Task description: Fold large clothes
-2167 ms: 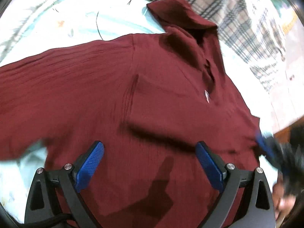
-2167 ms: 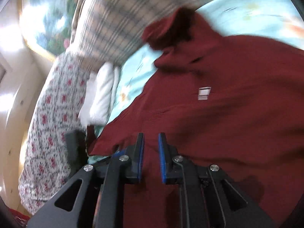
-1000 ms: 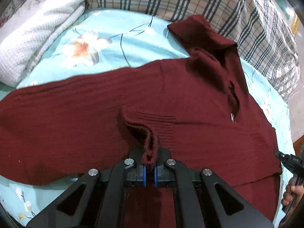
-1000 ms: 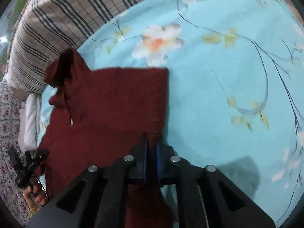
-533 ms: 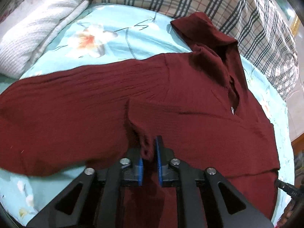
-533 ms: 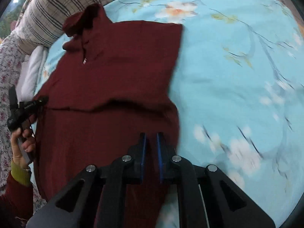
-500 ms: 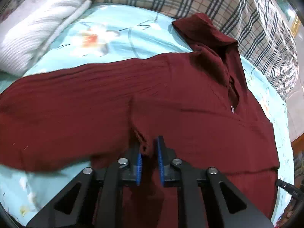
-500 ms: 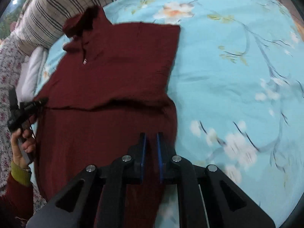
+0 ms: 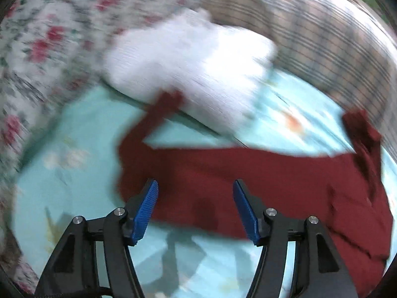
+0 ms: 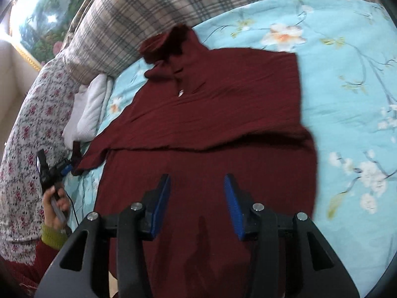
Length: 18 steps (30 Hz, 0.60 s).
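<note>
Home bedroom: bed with turquoise floral sheet [image 10: 347, 99], plaid pillow [image 10: 153, 19] at 12 o'clock, floral quilt [image 10: 27, 129] at 9 o'clock, gilt-framed landscape picture [image 10: 42, 24] at 10 o'clock.

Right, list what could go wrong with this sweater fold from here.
1. The left sleeve trails out toward the white folded knit; a pull on the sleeve could snag or drag that pile.
2. The folded-over flap lies loose on the maroon sweater; with both claws opening and nothing between their pads, a brush from the right claw or the left claw might shift the flap.
</note>
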Each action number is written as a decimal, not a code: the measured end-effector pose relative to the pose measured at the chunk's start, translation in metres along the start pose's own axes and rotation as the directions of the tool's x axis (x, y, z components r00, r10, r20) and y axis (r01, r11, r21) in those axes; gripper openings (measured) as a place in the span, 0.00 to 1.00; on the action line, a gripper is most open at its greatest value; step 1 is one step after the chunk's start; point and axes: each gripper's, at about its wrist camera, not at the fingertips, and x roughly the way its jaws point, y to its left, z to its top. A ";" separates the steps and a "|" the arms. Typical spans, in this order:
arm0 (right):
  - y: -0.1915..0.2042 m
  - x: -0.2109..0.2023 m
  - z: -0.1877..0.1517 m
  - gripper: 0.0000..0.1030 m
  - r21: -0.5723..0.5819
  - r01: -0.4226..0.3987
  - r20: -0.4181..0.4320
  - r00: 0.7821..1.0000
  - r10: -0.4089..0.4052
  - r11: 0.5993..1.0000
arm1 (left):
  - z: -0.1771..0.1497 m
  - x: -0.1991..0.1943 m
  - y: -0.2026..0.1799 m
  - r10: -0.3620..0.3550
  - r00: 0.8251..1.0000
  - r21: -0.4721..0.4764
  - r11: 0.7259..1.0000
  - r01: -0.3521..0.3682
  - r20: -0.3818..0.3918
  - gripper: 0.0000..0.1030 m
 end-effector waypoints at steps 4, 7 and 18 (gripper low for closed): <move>0.009 0.015 -0.004 0.44 -0.003 -0.023 -0.035 0.999 0.023 1.000 | 0.037 0.024 0.032 0.114 0.993 -0.013 0.993 -0.114 0.022 0.75; 0.014 0.025 -0.004 0.44 -0.006 -0.033 -0.052 0.998 0.033 0.999 | 0.047 0.052 0.038 0.146 0.989 0.016 0.989 -0.146 -0.020 0.75; 0.011 0.022 -0.006 0.44 0.020 -0.058 -0.027 0.998 0.058 0.998 | 0.037 0.031 0.011 -0.045 0.999 0.048 0.998 0.044 0.009 0.03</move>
